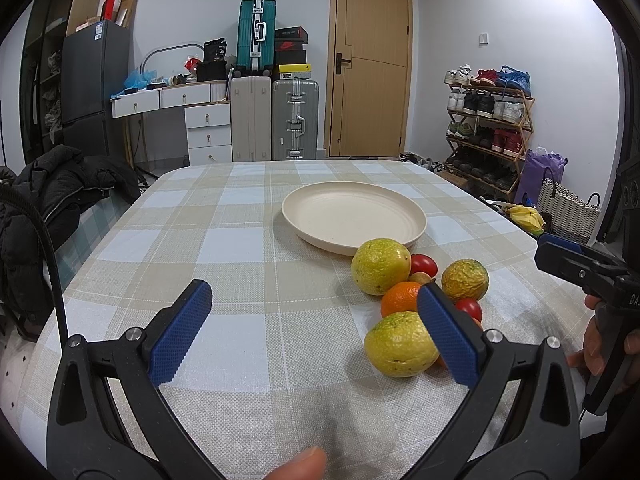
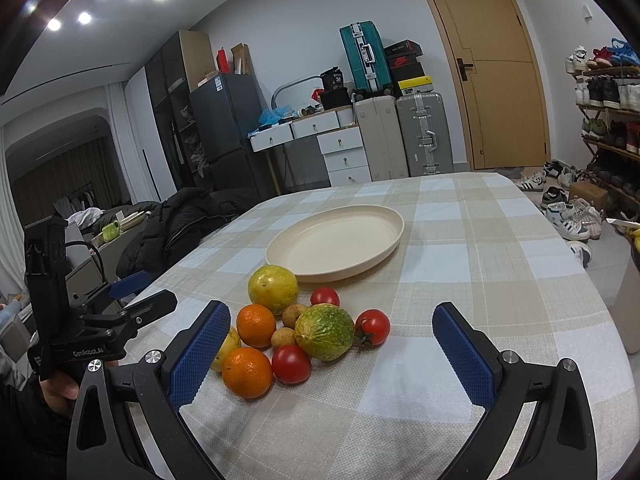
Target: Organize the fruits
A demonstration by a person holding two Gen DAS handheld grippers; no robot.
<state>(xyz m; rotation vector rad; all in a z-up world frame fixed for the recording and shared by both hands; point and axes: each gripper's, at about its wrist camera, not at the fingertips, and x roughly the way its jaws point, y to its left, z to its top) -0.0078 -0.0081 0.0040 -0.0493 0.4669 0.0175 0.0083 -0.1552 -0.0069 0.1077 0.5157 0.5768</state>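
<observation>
Two grippers, left gripper (image 1: 316,332) and right gripper (image 2: 332,350), jaws spread wide, gripping nothing, above the checked surface (image 2: 460,280). Fruit cluster (image 2: 296,328) ahead of the right jaws at 11 o'clock; bare cream plate (image 2: 336,240) just beyond at 12.

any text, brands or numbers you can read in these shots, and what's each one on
"GenRobot.AI": on the left gripper body, right wrist view.
"DA": cut off, on the right gripper body, left wrist view.
"36": on a black bag on the desk.
Shoebox and fridge labels: too small to read.
</observation>
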